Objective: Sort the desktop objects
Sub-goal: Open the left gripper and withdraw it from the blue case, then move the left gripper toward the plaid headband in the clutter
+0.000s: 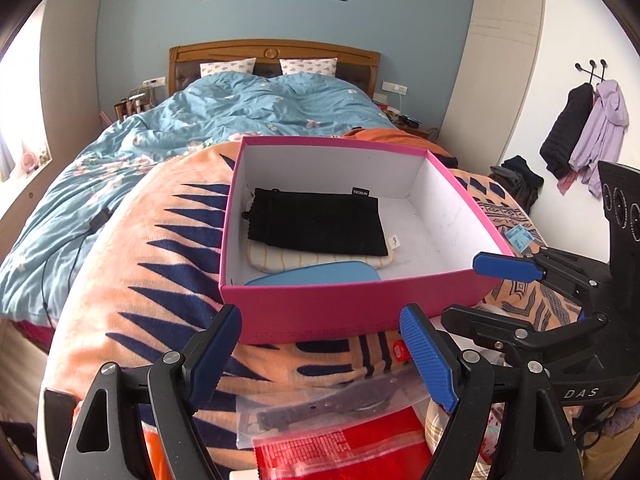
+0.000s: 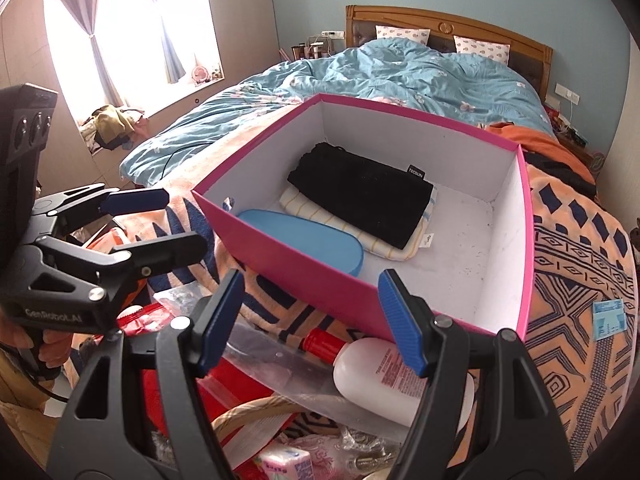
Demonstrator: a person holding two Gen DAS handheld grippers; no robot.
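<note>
- Since both grippers hang empty just short of the pink box (image 2: 320,280), the next pick is judged to come from the clutter on the bed's orange blanket (image 1: 132,280) at its near side.
- Left gripper (image 1: 320,344): its fingers stand wide apart with nothing between them, above a clear bag holding a dark strap (image 1: 320,408) and a red packet (image 1: 360,452).
- Right gripper (image 2: 312,320): its fingers are well open and hold nothing; the white bottle with a red cap (image 2: 384,372) lies just beneath them, touching the box's near wall.
- Bottle: probably stiff plastic, light to moderate in weight and smooth, so it may roll or slip; a grasp across the middle of the body looks safest, not the narrow cap.
- Clear bag: limp, slippery and light; pinching it over the strap inside should give the fingers something firm.
- Red packet: flat and flexible, best taken by an edge.
- Already in the box: one black pouch (image 1: 316,220) lying on one striped cloth (image 1: 320,260), and one blue oval lid or case (image 2: 304,240) beside them, leaning at the near wall.
- Outside, counted: one bottle, one clear bag, one red packet, one small blue card (image 2: 608,318) well apart on the blanket; items at the right view's bottom edge are too jumbled to count.
</note>
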